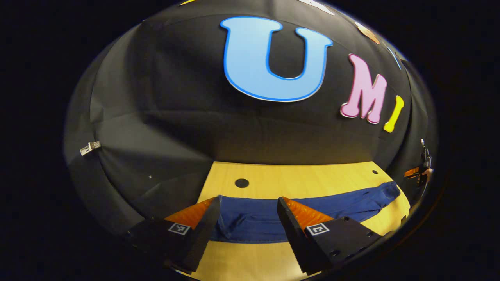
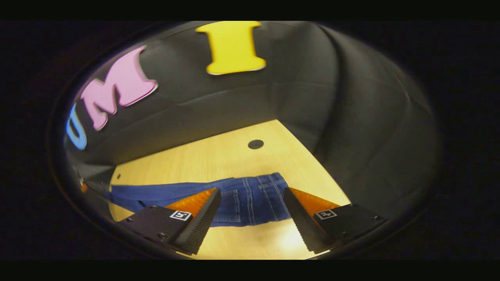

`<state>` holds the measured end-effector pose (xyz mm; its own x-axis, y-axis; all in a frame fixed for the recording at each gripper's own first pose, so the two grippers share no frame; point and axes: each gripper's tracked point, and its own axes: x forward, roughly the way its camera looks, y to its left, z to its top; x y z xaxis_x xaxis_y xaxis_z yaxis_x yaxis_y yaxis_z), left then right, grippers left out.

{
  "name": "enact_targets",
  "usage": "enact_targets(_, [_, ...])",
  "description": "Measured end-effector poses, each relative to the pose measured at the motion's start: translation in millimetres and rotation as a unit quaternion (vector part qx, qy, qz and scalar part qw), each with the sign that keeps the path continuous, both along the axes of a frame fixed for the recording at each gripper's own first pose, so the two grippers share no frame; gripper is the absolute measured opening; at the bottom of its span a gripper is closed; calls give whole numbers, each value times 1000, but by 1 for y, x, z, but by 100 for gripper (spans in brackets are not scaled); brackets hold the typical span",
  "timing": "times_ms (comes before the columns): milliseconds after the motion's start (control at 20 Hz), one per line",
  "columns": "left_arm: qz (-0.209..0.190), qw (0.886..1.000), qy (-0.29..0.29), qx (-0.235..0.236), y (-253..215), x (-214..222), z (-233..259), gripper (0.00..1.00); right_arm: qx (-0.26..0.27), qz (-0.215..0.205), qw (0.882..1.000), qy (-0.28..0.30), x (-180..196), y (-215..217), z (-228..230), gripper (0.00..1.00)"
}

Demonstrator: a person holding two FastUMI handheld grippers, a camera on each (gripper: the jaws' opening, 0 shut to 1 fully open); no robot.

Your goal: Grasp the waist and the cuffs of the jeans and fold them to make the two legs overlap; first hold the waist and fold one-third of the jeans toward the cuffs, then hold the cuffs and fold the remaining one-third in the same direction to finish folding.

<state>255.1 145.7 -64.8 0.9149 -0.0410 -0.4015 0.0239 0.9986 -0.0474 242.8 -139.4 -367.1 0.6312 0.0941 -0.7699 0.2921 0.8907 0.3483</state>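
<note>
The dark blue denim jeans (image 1: pixel 273 218) lie flat in a long band across the near part of the pale wooden table (image 1: pixel 297 177), well short of the far edge. In the right gripper view we see the seat end of the jeans (image 2: pixel 250 199), with pale stitching and what looks like a back pocket, so we take this for the waist end; in the left gripper view the cloth is plainer, with a small fold near its end, and we judge it the cuff end, though we cannot be sure. Denim like this should be fairly heavy and soft but with some body: it will drape and sag between two holds, grip well rather than slip, and take no harm from a firm pinch. We would pinch through both layers at the hem edges, where the seam is thick. The left gripper (image 1: pixel 248 216) hovers with jaws wide apart, holding nothing, the cloth lying between and beyond its fingers. The right gripper (image 2: pixel 252 208) is likewise wide open and empty, above the waist end. A round dark hole (image 2: pixel 256 144) sits in the tabletop beyond the jeans.
</note>
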Motion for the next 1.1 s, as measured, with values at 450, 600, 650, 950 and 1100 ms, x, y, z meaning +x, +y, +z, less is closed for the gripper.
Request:
enact_targets(450, [-36,998,48,10,-42,-18,-38,92,158,-237,948,143,-51,-8,-78,99])
enact_targets(600, [-45,997,55,10,-55,-7,-41,92,173,-255,939,154,-42,-3,-90,92])
enact_targets(650, [-46,997,57,12,-56,-3,-43,92,170,-262,938,148,-35,-3,-91,98])
enact_targets(950, [-64,995,75,-15,-83,0,-59,92,158,-240,944,164,-25,-2,-101,45])
enact_targets(1100, [-63,995,79,-28,-89,0,-64,92,144,-224,952,150,-23,1,-101,17])
